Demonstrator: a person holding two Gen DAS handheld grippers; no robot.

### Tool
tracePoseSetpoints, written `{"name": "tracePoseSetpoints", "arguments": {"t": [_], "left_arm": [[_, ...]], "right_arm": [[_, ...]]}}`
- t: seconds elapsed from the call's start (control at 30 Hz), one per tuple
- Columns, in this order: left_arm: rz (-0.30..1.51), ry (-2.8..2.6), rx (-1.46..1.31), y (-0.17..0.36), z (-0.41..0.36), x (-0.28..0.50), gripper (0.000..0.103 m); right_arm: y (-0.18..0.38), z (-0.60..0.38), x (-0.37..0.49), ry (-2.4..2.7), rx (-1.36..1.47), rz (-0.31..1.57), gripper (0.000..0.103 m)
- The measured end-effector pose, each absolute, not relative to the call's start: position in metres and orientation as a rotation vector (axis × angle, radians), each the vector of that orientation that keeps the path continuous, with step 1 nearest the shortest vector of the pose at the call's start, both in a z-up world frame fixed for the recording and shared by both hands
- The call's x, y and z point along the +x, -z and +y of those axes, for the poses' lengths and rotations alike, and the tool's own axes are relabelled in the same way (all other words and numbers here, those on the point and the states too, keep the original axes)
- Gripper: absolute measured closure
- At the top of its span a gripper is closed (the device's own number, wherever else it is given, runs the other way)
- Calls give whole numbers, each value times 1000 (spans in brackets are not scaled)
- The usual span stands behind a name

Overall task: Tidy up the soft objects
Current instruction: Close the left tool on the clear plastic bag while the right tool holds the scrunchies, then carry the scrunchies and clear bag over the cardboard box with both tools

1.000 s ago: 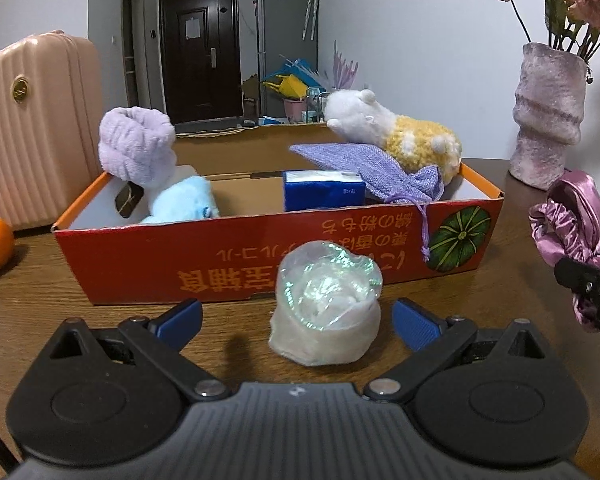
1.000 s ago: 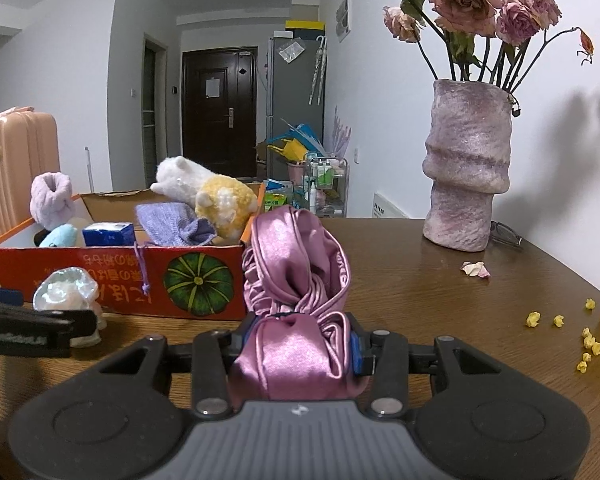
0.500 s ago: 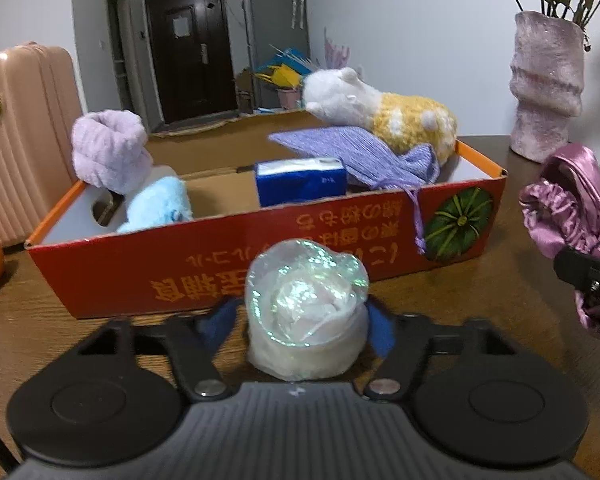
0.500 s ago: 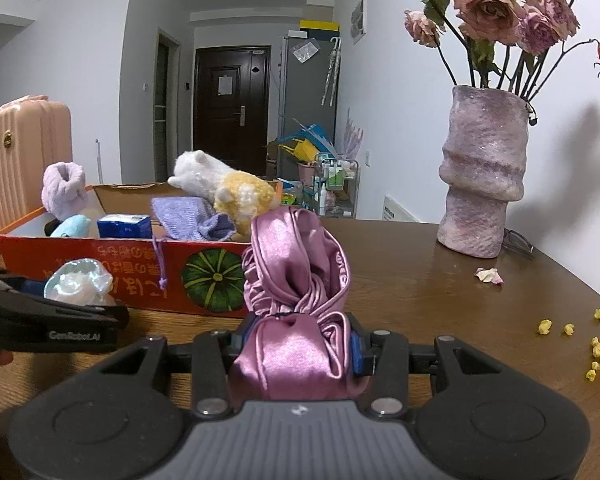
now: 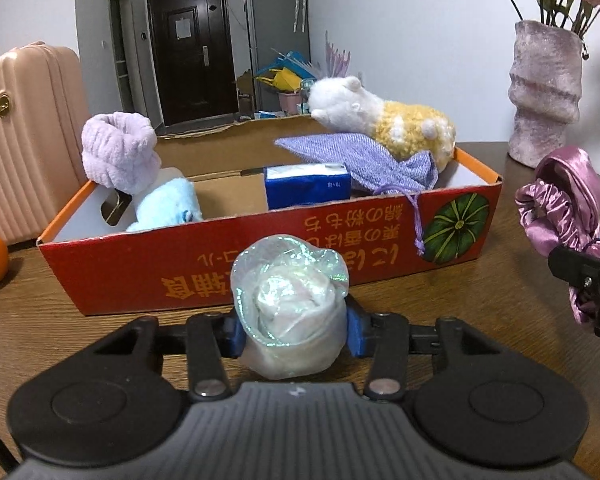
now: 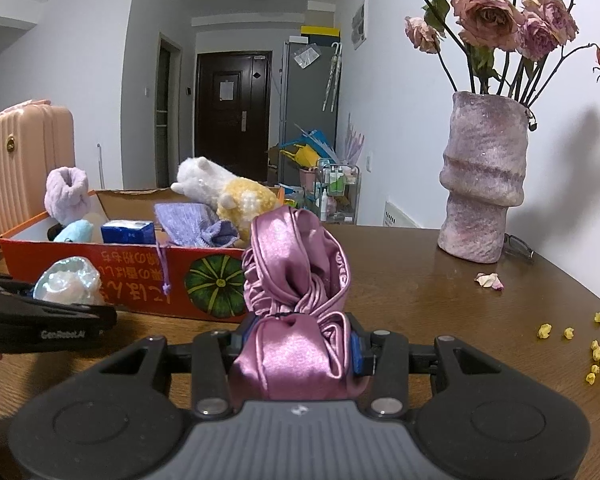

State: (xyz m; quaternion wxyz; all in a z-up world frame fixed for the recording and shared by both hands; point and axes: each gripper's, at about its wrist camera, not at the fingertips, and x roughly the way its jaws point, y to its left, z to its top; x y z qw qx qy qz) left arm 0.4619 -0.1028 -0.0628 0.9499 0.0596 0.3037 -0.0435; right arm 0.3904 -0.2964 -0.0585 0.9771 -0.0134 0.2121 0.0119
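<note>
The left gripper is closing on a pearly, iridescent bundle, its blue pads already pressing the bundle's sides. The bundle sits just in front of the near wall of the red cardboard box on the wooden table. To the right, the right gripper pinches a knotted pink satin bonnet tight between its pads, near the box's right corner. Inside the box lie a lilac towel wrap and a pale blue plush at the left, a blue tissue pack in the middle, and a purple drawstring pouch beneath a white-and-yellow plush at the right. A rough pink vase of dried roses stands far right.
</note>
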Motion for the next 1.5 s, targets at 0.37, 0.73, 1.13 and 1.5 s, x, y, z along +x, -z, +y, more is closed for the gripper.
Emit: {"name": "tracePoseSetpoints", "arguments": {"t": [0.37,0.73,1.13,1.5], "left_arm": [[523,99,56,38,-91,438,57],[413,75,12,11,-78,426,57],[349,23,-26,-1,-63,432,57],[303,-33,-43,-6,-45,452,57]], "right_arm": [[49,-295,381,-36,-2,352,61],[36,-278,381,-51,-1,267,61],[29,-250,401,-69,5,216,61],[27,-231,427,-87,12,199,61]]}}
